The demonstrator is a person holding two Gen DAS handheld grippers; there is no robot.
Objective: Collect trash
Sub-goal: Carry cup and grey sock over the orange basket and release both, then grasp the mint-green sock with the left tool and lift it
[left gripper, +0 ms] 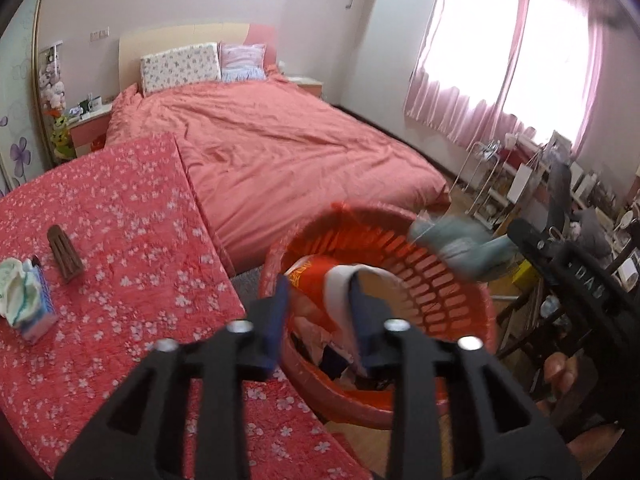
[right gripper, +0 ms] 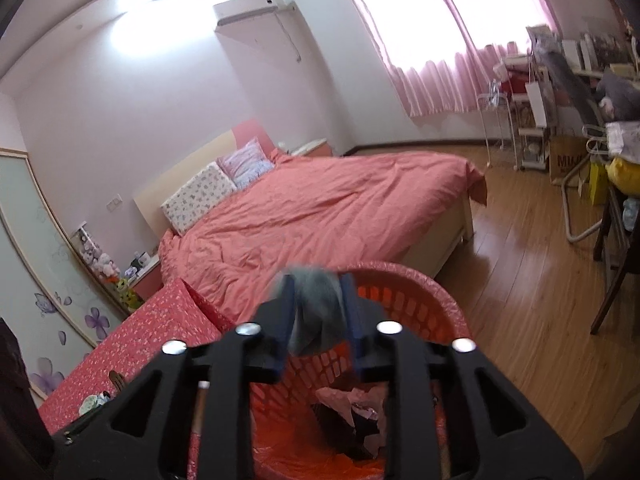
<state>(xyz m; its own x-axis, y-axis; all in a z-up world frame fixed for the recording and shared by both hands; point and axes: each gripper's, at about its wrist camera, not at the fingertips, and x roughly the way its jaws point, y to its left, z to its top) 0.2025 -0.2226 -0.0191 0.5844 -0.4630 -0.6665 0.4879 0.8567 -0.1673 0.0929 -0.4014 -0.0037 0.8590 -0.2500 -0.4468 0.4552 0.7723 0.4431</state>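
An orange slatted trash basket (left gripper: 432, 280) stands by the table, with pink and dark scraps inside; it also shows in the right wrist view (right gripper: 412, 304). My left gripper (left gripper: 320, 300) is over the basket, its fingers parted, with a red-and-white wrapper (left gripper: 340, 280) between them, touching the right finger. My right gripper (right gripper: 318, 312) is shut on a crumpled grey-blue piece of trash (right gripper: 320, 308) above the basket rim; that piece shows blurred in the left wrist view (left gripper: 460, 248).
A red floral table cover (left gripper: 120, 240) holds a tissue pack (left gripper: 28, 300) and a brown wrapper (left gripper: 64, 252). A bed with a pink duvet (left gripper: 280, 148) lies behind. Cluttered shelves and a chair (right gripper: 580, 140) stand at the right on the wood floor.
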